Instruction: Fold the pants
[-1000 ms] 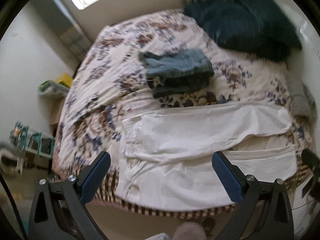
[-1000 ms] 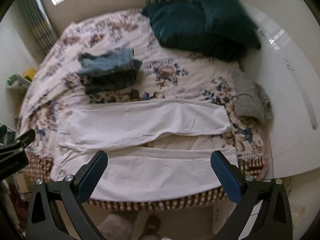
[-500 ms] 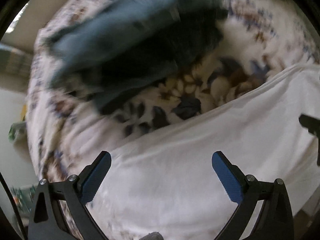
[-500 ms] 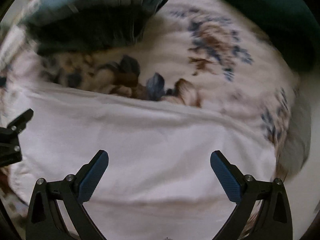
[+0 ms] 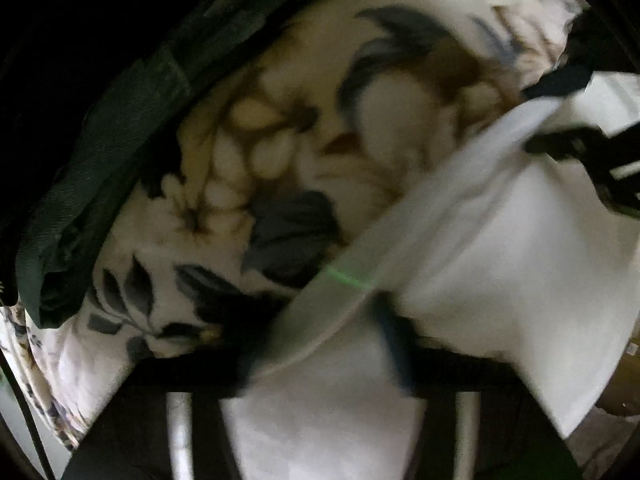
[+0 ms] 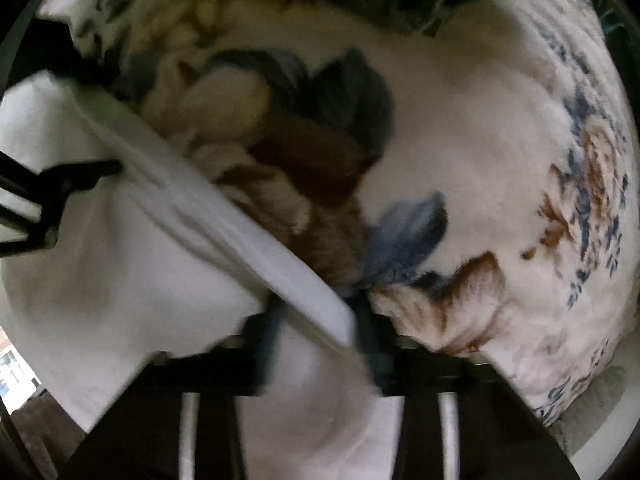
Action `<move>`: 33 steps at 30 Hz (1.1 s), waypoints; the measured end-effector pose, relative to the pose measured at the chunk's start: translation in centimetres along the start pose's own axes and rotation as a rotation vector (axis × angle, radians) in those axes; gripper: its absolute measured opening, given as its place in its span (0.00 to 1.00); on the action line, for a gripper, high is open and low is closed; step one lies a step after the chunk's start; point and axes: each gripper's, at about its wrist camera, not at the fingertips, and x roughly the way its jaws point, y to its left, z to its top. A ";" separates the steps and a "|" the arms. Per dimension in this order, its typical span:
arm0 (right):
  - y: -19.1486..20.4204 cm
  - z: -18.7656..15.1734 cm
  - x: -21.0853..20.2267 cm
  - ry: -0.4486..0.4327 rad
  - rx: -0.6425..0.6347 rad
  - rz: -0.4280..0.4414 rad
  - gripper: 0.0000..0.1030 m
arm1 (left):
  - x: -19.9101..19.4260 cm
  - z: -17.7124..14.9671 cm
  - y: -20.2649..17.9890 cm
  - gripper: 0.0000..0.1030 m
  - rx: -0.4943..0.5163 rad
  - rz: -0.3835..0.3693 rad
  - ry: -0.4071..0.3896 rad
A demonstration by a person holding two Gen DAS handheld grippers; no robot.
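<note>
Both grippers, left [image 5: 340, 320] and right [image 6: 320, 320], are clamped on the far edge of the white pants [image 5: 500, 240], cloth pinched between the jaws. Gripping one edge at two spots likely lets it fold evenly; the floral bedspread [image 6: 480, 120] lies beyond the jaws

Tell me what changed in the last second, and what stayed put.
Both tools dropped from high above the bed to the far edge of the white pants and closed. The left tool and right tool, open a second ago, each pinch that edge now, lifting it off the floral blanket. The blanket and the dark folded clothes beyond look unmoved.
</note>
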 end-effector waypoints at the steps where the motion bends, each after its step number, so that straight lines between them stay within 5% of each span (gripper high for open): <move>1: 0.0 -0.4 -0.2 -0.019 0.011 0.000 0.15 | -0.6 -0.1 -0.2 0.15 -0.001 0.018 -0.005; 7: -1.1 -4.4 -3.0 -0.151 0.155 0.056 0.10 | -8.2 -3.3 -1.5 0.09 -0.128 0.045 -0.122; 13: 1.2 -14.2 -5.5 -0.243 0.385 0.227 0.10 | -15.3 -14.8 -5.7 0.09 -0.482 -0.170 -0.205; 20: 12.2 -25.5 -4.9 -0.151 0.341 0.195 0.10 | -7.8 -22.3 -15.0 0.09 -0.636 -0.249 -0.089; 28: 18.0 -29.0 2.0 -0.014 0.158 0.134 0.12 | -1.7 -25.4 -17.8 0.12 -0.799 -0.276 -0.001; 32: 16.7 -28.9 2.5 0.021 0.236 0.204 0.26 | -3.7 -25.4 -18.0 0.13 -0.823 -0.247 -0.003; 33: 16.1 -29.0 2.0 0.016 0.271 0.227 0.47 | -4.4 -25.0 -18.5 0.15 -0.811 -0.215 -0.001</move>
